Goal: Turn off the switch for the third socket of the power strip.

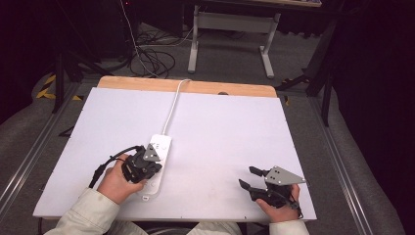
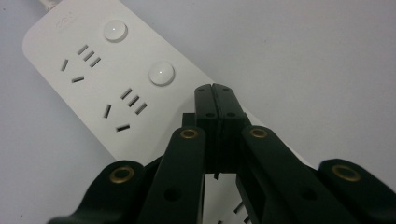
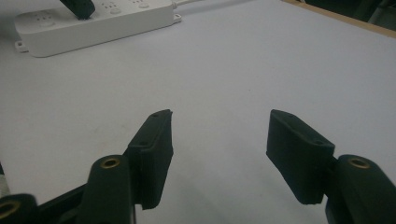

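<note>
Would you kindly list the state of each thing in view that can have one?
Power strip: lying flat on the table, visible sockets empty, cord attached.
Left gripper: shut, empty, tips over the strip.
Right gripper: open, empty, over bare table.

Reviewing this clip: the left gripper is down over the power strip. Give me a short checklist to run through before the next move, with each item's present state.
1. Left gripper shut, nothing between its jaws: ok.
2. Its tips over the power strip, just beside the nearer round button: ok. Whether they touch the strip: cannot tell.
3. Both buttons, the farther one too, uncovered: ok. Switched on or off: cannot tell.
4. Sockets free of plugs: ok.
5. Right gripper open, empty, over bare table, apart from the strip: ok.
6. White cord runs off the far edge, away from both hands: ok.
</note>
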Action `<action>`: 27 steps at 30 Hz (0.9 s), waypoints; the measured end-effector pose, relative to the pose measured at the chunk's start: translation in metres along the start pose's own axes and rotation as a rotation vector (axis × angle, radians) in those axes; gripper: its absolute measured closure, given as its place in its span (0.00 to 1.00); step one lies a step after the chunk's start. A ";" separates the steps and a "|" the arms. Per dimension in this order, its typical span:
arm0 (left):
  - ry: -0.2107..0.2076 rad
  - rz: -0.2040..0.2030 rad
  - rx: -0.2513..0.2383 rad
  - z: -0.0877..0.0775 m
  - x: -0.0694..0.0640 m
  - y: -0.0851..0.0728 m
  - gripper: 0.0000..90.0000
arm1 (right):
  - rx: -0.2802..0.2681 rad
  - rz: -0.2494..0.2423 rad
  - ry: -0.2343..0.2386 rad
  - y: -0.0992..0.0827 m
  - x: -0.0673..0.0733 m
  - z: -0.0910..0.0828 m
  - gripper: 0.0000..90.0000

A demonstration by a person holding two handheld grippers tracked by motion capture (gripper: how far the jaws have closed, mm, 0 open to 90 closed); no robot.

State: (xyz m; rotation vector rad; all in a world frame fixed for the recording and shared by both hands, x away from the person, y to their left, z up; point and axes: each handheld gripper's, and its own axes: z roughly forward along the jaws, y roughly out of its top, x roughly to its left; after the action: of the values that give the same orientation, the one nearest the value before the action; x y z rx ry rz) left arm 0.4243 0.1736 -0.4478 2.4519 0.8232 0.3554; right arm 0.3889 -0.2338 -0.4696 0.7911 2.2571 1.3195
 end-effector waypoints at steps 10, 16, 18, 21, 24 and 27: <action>0.050 -0.026 -0.006 -0.003 0.000 0.001 1.00 | 0.001 0.003 0.000 0.000 0.000 0.001 0.46; 0.001 -0.028 -0.056 -0.015 -0.002 0.005 0.95 | 0.001 0.004 -0.002 0.000 -0.001 0.001 0.46; -0.006 -0.019 -0.059 -0.018 -0.003 0.006 0.94 | 0.001 0.004 -0.001 -0.001 -0.001 0.001 0.46; -0.012 -0.015 -0.073 -0.023 -0.005 0.007 0.92 | -0.001 0.000 -0.003 0.000 -0.001 0.000 0.46; 0.007 -0.017 -0.091 -0.028 -0.004 0.008 0.87 | 0.001 0.003 -0.002 -0.001 -0.001 0.000 0.46; 0.021 -0.018 -0.106 -0.033 -0.002 0.009 0.82 | 0.004 0.004 -0.002 -0.001 -0.001 0.001 0.46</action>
State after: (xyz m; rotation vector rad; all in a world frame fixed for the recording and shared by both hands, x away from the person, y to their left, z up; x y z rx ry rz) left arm 0.4140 0.1796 -0.4158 2.3451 0.8136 0.4078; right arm 0.3899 -0.2341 -0.4705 0.7978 2.2583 1.3157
